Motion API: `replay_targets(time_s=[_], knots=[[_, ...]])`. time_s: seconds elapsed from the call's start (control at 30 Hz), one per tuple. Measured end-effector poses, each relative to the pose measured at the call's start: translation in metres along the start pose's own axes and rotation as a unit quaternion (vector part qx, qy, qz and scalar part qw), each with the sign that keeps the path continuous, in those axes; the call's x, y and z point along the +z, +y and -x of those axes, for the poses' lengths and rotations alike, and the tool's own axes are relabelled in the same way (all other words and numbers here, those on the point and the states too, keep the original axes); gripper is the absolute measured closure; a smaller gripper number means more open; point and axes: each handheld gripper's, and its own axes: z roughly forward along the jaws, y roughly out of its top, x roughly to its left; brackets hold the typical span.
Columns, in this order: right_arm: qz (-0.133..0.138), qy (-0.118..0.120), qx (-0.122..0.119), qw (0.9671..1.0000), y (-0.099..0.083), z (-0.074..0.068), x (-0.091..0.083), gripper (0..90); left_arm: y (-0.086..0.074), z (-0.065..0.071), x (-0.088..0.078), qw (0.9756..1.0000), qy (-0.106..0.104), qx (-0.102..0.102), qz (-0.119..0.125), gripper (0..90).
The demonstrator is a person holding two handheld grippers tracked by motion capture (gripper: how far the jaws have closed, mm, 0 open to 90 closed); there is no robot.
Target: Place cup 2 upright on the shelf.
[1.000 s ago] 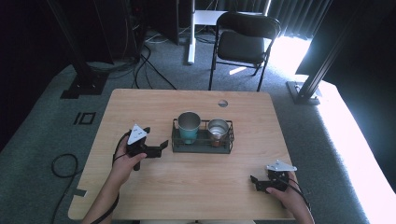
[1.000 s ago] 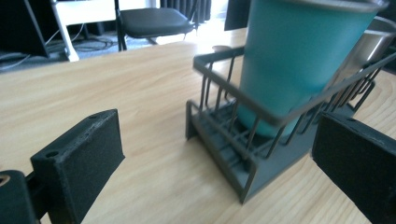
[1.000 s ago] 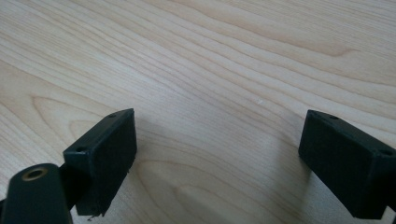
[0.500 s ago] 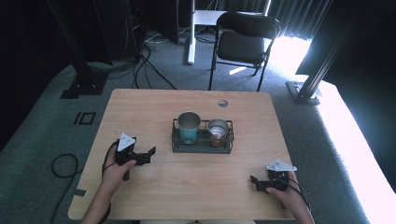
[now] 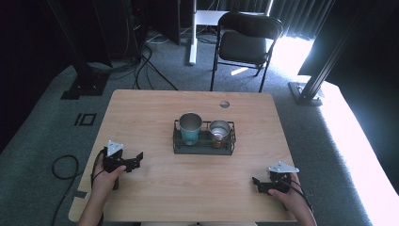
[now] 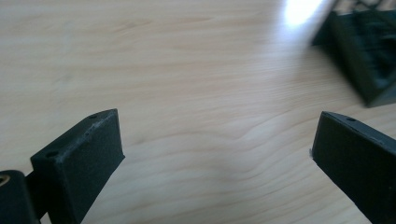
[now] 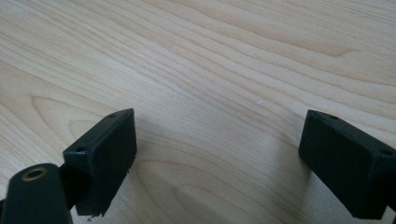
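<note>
High view: a wooden table (image 5: 155, 113) stands on grey carpet, with a black chair (image 5: 247, 42) beyond its far edge. At the table's middle sits a black wire tray (image 5: 203, 148), and two cups stand upright in it, side by side. The teal cup (image 5: 190, 128) is in the tray's left part, the smaller steel cup (image 5: 219, 132) in its right part; whether the two touch I cannot tell. A small round hole (image 5: 224, 104) shows in the tabletop, far of the tray. The left gripper (image 5: 136, 158) rests low at the near left of the table, held in the person's left hand (image 5: 104, 176), its jaws pointing right toward the tray and well apart from it. The right gripper (image 5: 256, 182) lies at the near right corner, held in the right hand (image 5: 288, 197), jaws pointing left, also well apart from the tray. Neither holds anything.

Left gripper view: the left gripper (image 6: 217, 140) has its two black jaws spread wide, with bare wood between them. The tray (image 6: 364, 56) shows blurred at the upper right, far of the jaws and not touched.

Right gripper view: the right gripper (image 7: 217, 144) also has its jaws spread wide over bare wood grain, close above the tabletop, with nothing between them.
</note>
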Motion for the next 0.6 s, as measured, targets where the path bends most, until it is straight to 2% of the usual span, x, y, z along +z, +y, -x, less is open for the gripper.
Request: replay_targets(time_s=[0.13, 0.27, 0.47, 0.6], knots=[[0.000, 0.000, 0.000, 1.0000, 0.000, 0.000, 0.000, 10.8, -0.005, -0.009, -0.001, 0.9995, 0.018, -0.021, -0.015, 2.8], [0.000, 0.000, -0.001, 1.0000, 0.000, 0.000, 0.000, 10.8, -0.010, -0.013, -0.003, 0.9985, 0.036, -0.025, -0.032, 2.8], [0.000, 0.000, -0.001, 1.0000, 0.000, 0.000, 0.000, 10.8, -0.017, -0.020, -0.007, 0.9953, 0.067, -0.034, -0.061, 2.7], [0.000, 0.000, -0.001, 1.0000, 0.000, 0.000, 0.000, 10.8, -0.021, -0.023, -0.009, 0.9931, 0.078, -0.046, -0.074, 2.8]])
